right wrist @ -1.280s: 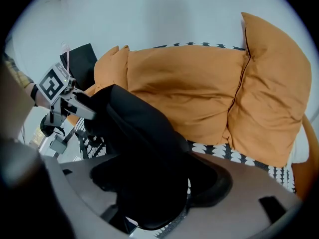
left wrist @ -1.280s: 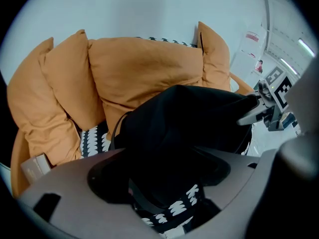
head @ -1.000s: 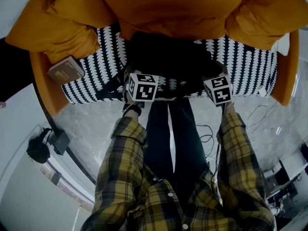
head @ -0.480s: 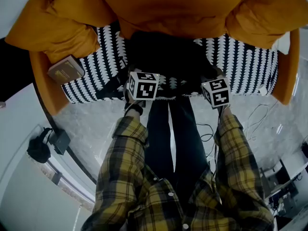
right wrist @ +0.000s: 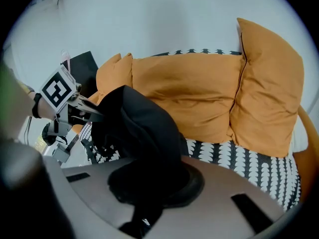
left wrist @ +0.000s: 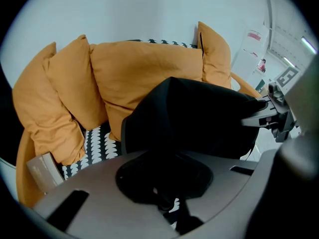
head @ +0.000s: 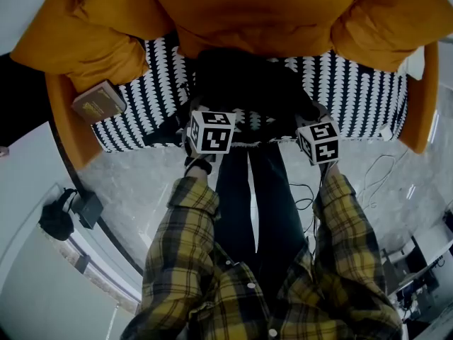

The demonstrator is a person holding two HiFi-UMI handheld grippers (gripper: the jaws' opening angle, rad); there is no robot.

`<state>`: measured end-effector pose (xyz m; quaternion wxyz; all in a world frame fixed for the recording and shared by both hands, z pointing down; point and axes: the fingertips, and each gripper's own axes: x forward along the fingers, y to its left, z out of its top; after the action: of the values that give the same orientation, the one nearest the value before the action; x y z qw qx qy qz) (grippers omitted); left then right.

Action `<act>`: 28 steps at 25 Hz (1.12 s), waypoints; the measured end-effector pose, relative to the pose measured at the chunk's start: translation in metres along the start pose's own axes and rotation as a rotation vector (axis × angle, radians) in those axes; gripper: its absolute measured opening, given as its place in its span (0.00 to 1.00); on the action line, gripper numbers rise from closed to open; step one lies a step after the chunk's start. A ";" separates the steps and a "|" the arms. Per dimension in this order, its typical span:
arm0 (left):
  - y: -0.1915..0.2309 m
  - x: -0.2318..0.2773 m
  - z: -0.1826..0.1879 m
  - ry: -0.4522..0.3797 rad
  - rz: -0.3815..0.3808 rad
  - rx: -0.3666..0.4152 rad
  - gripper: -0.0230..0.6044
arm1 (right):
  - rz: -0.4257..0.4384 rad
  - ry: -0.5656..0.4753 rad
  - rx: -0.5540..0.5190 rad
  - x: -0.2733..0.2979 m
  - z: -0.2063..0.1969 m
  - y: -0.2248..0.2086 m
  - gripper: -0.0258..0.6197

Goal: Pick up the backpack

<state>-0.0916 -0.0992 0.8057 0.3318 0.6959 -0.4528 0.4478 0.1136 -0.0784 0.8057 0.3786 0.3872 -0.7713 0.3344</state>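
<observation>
Backpack (head: 248, 91), black, contents unseen, is just before the orange cushions (head: 262, 13).

A black backpack (head: 248, 91) of soft, matte fabric, with no markings to be made out. It is slumped and rounded like a dome, its top bulging upward. It is at the middle of the front edge of the sofa (head: 141, 98) seat, which is patterned black and white, just in front of the orange back cushions (head: 248, 13). The left gripper (head: 204, 119) and right gripper (head: 316, 122) have just been closing, and each now pinches a fold of its fabric, one at each front corner. Whether its base rests on the seat cannot be told.
</observation>
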 end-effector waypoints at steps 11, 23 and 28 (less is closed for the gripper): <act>0.006 -0.045 0.003 -0.089 0.021 -0.053 0.12 | -0.020 -0.073 -0.032 -0.039 0.023 0.027 0.11; 0.000 -0.107 0.031 -0.207 0.033 -0.068 0.12 | -0.081 -0.155 -0.045 -0.091 0.053 0.034 0.11; 0.001 -0.144 0.054 -0.268 0.049 -0.073 0.12 | -0.106 -0.215 -0.056 -0.122 0.080 0.039 0.11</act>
<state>-0.1025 -0.0980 0.6520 0.2824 0.7259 -0.5258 0.3419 0.1051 -0.0830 0.6545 0.3215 0.4502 -0.7949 0.2491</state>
